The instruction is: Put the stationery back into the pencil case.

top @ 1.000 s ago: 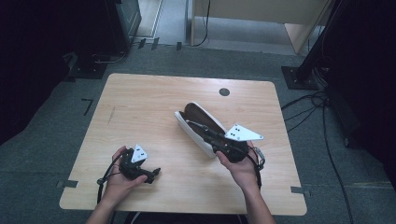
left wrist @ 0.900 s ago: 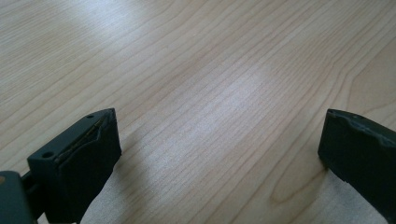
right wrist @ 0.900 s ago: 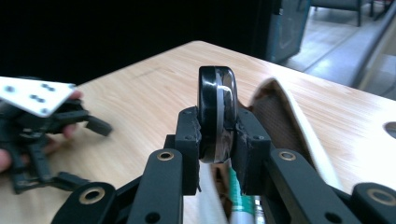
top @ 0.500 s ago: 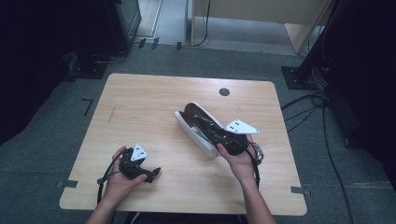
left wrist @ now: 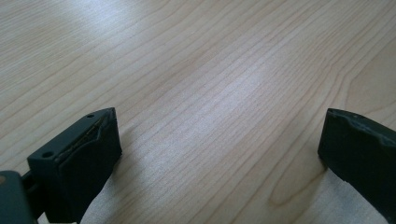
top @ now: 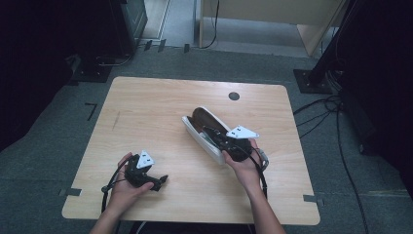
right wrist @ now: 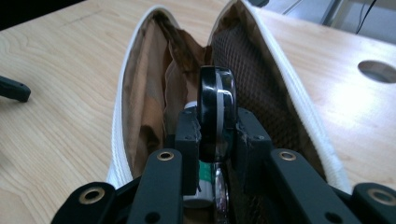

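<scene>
A white zip pouch (top: 198, 125) with brown lining lies open in the middle of the wooden table (top: 146, 107). My right gripper (top: 217, 135) reaches into its mouth from the near right. In the right gripper view the gripper (right wrist: 216, 128) is shut on a flat black round object (right wrist: 215, 91) with a pale stripe, held on edge between the pouch's (right wrist: 140, 93) two sides. A white item with a green label (right wrist: 198, 173) lies inside, under the jaws. My left gripper (top: 159, 181) rests at the table's near left, open (left wrist: 219, 154) over bare wood.
A round cable hole (top: 234, 96) sits in the tabletop behind the pouch, also at the right of the right gripper view as the hole (right wrist: 377, 71). Dark stands, cables and furniture ring the table on the grey floor.
The right hand has sunk a little and shifted left with the black round object, deeper into the pouch's opening. The left hand has stayed still.
</scene>
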`<state>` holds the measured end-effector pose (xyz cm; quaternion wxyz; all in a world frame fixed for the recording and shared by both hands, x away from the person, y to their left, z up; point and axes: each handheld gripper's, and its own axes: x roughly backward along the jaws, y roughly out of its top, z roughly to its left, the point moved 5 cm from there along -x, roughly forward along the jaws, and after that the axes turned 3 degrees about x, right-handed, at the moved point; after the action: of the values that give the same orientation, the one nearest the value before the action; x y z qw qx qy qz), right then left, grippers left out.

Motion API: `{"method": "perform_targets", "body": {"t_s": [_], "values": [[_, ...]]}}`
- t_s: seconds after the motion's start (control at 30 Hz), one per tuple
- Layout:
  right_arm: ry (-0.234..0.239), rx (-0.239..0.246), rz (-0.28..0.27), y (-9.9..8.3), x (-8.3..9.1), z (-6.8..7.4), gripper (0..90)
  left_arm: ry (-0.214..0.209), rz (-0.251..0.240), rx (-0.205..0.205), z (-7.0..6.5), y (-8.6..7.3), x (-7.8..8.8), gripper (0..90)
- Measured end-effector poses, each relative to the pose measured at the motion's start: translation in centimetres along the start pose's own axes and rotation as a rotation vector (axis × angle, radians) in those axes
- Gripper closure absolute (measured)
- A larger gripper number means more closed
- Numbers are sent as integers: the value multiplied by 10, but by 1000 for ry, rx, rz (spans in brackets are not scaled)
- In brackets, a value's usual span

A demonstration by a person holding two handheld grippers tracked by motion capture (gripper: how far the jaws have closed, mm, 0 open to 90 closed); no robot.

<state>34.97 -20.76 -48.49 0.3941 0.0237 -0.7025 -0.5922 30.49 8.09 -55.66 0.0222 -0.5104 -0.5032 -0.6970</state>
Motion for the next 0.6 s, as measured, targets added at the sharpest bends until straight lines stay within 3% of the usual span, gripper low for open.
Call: {"method": "perform_targets", "body": {"t_s": [0.3, 0.6], "values": [[26, -13, 97, -11, -8, -1, 740, -1, 0, -1, 0, 0, 0, 0], [32, -25, 115, -13, -7, -4, 709, 0, 0, -1, 0, 0, 0, 0]]}}
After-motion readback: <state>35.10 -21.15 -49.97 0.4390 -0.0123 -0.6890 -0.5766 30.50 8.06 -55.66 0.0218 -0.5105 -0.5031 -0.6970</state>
